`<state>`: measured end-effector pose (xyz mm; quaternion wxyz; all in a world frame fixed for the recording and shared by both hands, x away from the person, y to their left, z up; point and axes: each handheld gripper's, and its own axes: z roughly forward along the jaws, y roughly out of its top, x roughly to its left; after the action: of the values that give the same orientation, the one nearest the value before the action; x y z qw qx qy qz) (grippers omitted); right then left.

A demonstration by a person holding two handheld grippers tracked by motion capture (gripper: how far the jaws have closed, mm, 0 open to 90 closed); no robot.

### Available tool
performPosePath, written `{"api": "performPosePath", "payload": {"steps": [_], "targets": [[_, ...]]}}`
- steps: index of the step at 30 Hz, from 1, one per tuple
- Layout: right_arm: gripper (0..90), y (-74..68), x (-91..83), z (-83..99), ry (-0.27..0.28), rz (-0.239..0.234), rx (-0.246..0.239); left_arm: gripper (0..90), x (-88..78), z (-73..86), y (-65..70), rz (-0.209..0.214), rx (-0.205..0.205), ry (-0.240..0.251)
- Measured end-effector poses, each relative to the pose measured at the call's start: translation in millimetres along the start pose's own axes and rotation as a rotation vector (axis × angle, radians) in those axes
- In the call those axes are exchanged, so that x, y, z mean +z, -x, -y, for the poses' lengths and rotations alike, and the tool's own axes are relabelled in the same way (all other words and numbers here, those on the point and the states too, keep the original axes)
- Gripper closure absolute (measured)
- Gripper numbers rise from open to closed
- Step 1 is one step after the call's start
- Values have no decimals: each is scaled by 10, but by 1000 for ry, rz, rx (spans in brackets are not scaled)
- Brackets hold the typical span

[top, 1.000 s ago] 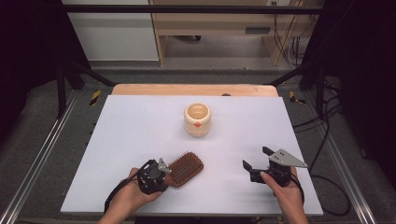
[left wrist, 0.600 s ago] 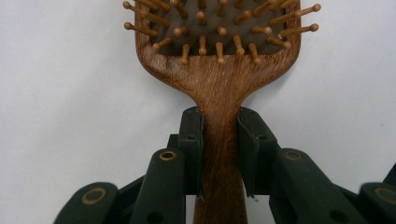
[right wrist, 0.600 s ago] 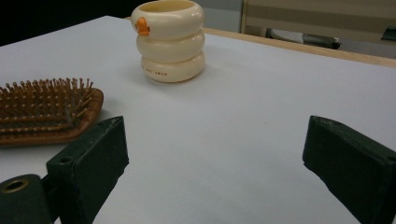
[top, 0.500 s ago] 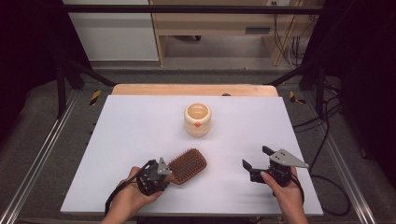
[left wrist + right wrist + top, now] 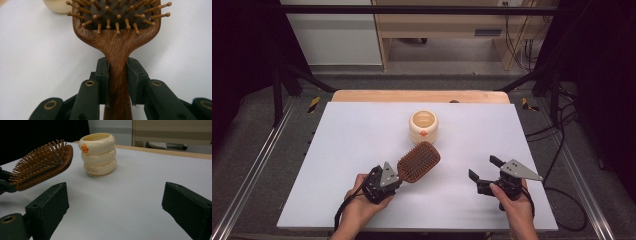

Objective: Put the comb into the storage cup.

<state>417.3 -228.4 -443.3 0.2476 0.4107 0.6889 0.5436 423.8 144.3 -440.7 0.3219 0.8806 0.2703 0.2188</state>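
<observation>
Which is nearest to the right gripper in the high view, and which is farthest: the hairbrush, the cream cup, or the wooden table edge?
From the right gripper:
1. Hairbrush, to its left, held off the table by the left gripper.
2. Cream cup, farther back, centre of the table.
3. Wooden table edge, along the far side.

Left gripper view: hairbrush head cut off by top edge, upper bristle rows gone; handle end runs out at bottom edge, partly hidden behind the gripper's black jaws. Cream cup cut by top edge, just a blurred lower curve.

Right gripper view: brush handle hidden past left edge. Small print low on cup too tiny to read. Right-hand jaw cut off at right edge and bottom.

High view: both forearms cut off by bottom edge. Room's far corners too dark to make out.
</observation>
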Motion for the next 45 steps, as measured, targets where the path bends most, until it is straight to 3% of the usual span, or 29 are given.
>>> {"api": "performPosePath", "payload": {"steps": [7,11,17,21,24,27,32,36,45], "targets": [[69,-65,48,-21,18,-8,12,724,-41,59,-41,-35,-30,80],[77,-118,75,-26,22,-28,31,724,-65,84,-66,-50,-39,86],[78,-198,127,-40,29,-37,35,724,-89,105,-100,-61,-73,142],[65,-250,175,-50,27,-81,82,724,-103,144,-103,-77,-74,176],[61,-280,192,-57,23,-96,88,725,-116,148,-105,-104,-83,184],[54,-341,234,-69,21,-112,91,725,-127,155,-122,-101,-110,210],[51,-467,376,-135,9,-136,90,724,-150,164,-150,-93,-129,255],[54,-577,485,-254,41,-167,131,724,-158,190,-163,-94,-138,273],[54,-831,738,-447,21,-226,147,724,-189,195,-160,-107,-125,298]]}}
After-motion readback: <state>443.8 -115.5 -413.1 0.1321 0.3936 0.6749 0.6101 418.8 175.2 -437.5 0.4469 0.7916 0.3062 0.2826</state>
